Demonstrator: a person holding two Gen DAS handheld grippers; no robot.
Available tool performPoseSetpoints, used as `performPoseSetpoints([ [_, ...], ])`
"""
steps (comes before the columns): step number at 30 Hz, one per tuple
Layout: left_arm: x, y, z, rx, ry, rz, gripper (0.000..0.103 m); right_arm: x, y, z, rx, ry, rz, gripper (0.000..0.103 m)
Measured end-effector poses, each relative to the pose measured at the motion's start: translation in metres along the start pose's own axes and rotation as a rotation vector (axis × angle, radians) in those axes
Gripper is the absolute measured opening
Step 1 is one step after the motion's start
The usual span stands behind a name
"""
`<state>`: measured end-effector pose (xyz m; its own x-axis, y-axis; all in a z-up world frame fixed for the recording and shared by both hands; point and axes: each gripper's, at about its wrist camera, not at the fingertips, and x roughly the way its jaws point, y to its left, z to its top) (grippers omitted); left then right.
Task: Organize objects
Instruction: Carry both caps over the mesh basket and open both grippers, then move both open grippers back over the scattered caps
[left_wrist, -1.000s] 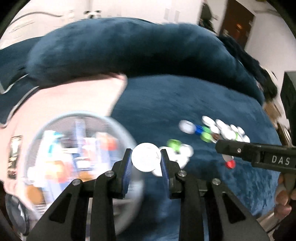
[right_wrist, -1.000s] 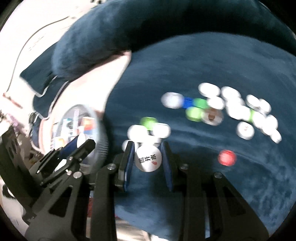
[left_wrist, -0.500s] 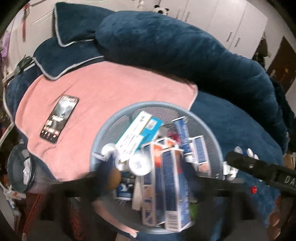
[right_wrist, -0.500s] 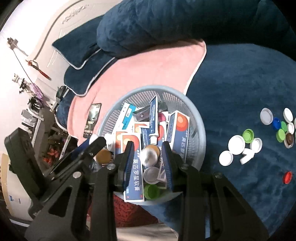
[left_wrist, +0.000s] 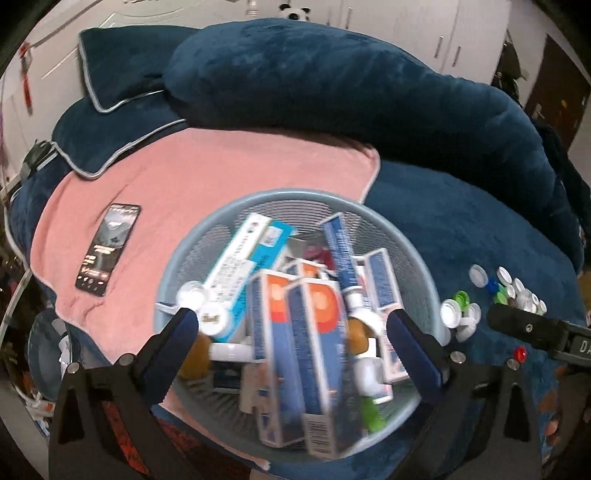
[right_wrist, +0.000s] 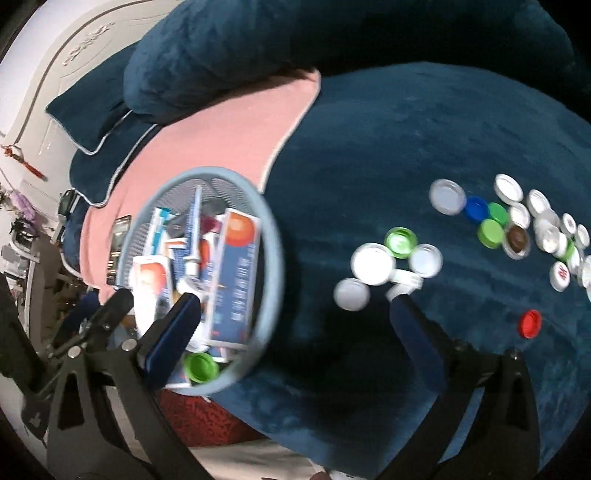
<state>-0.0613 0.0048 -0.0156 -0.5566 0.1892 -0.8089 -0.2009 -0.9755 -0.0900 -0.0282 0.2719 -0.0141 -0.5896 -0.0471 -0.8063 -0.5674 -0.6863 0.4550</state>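
Left wrist camera looks steeply down, close over the mesh basket (left_wrist: 291, 199) on the bed. Right wrist camera, just beside it, faces the scattered bottle caps (right_wrist: 373, 266). Both views share basket, caps and pink towel (left_wrist: 207, 166).

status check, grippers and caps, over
Left gripper and right gripper opening, empty. Loose bottle caps on blue blanket beside mesh basket. Nothing blocking.

Black tongs (left_wrist: 291, 332) — blue pads (left_wrist: 183, 328), silver screws.
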Motion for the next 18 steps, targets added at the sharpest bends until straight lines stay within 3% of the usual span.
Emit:
performPoseSetpoints([
  [18,0.003,-0.102,-0.011,0.161,0.033,-0.108,0.102,-0.036,-0.108,-0.023,0.137,-0.015,-0.084,0.103],
])
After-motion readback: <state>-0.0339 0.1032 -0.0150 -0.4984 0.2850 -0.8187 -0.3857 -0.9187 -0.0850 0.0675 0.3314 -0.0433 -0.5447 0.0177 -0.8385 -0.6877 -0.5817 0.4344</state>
